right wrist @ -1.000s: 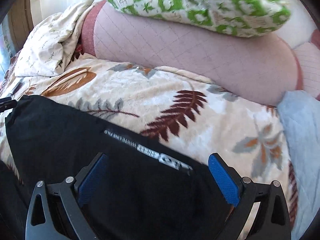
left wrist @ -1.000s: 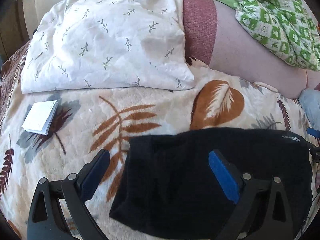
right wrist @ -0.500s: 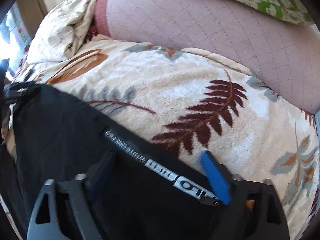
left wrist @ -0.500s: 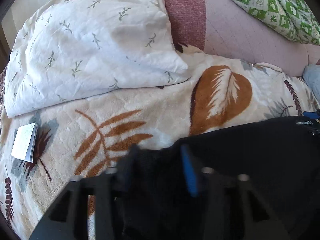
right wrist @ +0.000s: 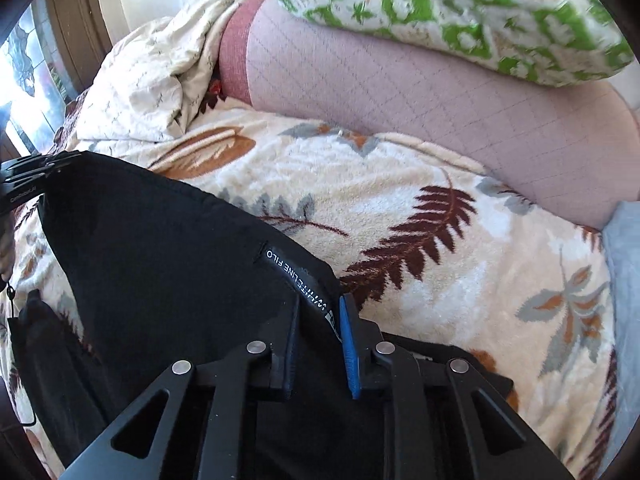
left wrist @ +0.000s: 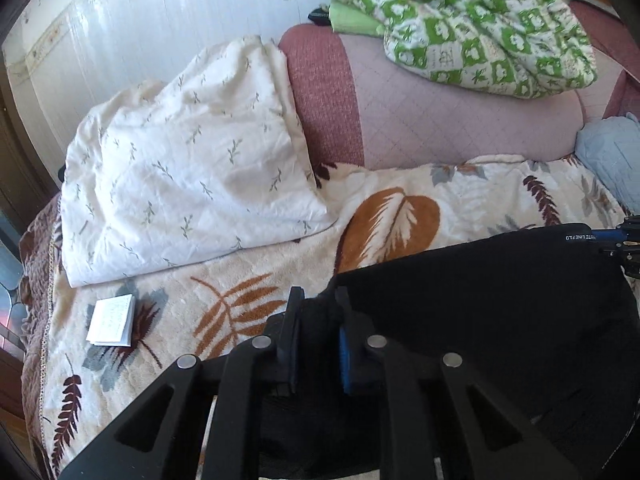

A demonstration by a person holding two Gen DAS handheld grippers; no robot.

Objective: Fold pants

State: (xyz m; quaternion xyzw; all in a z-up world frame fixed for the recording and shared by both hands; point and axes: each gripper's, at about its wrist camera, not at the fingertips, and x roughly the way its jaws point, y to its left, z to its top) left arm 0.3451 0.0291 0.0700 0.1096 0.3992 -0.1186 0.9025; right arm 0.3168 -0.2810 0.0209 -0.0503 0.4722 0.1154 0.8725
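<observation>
Black pants (left wrist: 480, 300) lie on a cream leaf-print blanket (left wrist: 240, 276). My left gripper (left wrist: 319, 296) is closing, its blue pads pressing on the left corner of the pants' top edge, which bunches between the fingers. My right gripper (right wrist: 320, 304) is also closing and pinches the right corner of the black pants (right wrist: 160, 248) beside the white-lettered label (right wrist: 296, 276). The edge stretches between the two grippers, raised off the blanket. Each wrist view shows the other gripper at the fabric's far corner.
A white sprig-print pillow (left wrist: 180, 168) lies at the back left, a small white booklet (left wrist: 112, 320) in front of it. A pink quilted bolster (left wrist: 440, 120) runs along the back under a green patterned quilt (left wrist: 480, 32). Light blue cloth (left wrist: 612, 160) sits at the right.
Both grippers went from wide open over the pants to closed on the top edge. The left one rose, and the gripped edge has come up off the blanket.
</observation>
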